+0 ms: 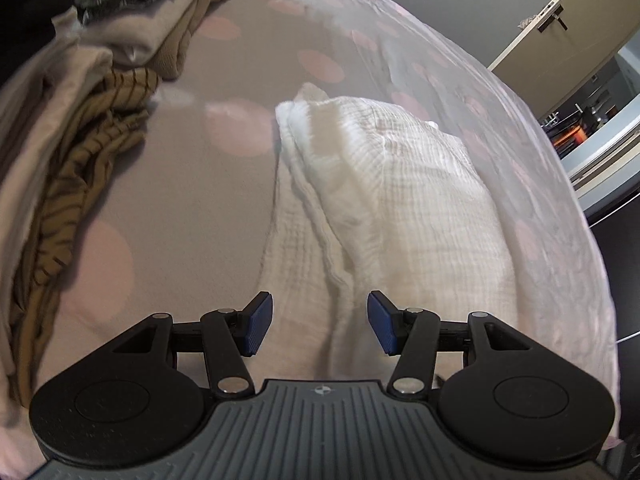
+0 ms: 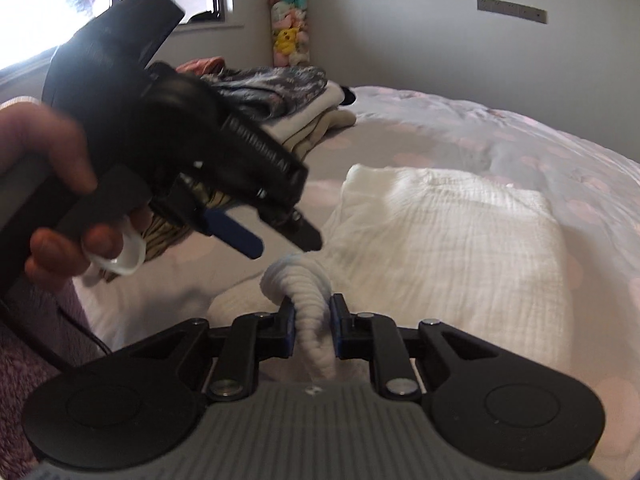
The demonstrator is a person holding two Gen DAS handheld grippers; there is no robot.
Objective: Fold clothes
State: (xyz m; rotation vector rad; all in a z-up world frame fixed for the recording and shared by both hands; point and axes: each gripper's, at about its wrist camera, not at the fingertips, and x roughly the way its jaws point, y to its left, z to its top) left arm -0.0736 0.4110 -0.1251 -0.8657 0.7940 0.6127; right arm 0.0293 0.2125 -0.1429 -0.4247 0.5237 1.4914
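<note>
To the left of the left gripper (image 1: 320, 328) lies a heap of clothes (image 1: 76, 152), a mustard striped garment among them, on the spotted duvet (image 1: 192, 208). Its blue pads (image 1: 258, 330) stand wide apart with nothing between them, above the white muslin cloth (image 1: 404, 200), which lies partly folded straight ahead. The right gripper (image 2: 313, 330) is clamped on a bunched corner of that cloth, whose bulk spreads ahead and to its right; the left tool hovers at its upper left, held in a hand (image 2: 52, 200).

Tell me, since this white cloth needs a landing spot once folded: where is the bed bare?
Bare bedspread lies between the white cloth and the clothes pile, and again beyond the cloth toward the far edge. The left side is crowded with clothes.
</note>
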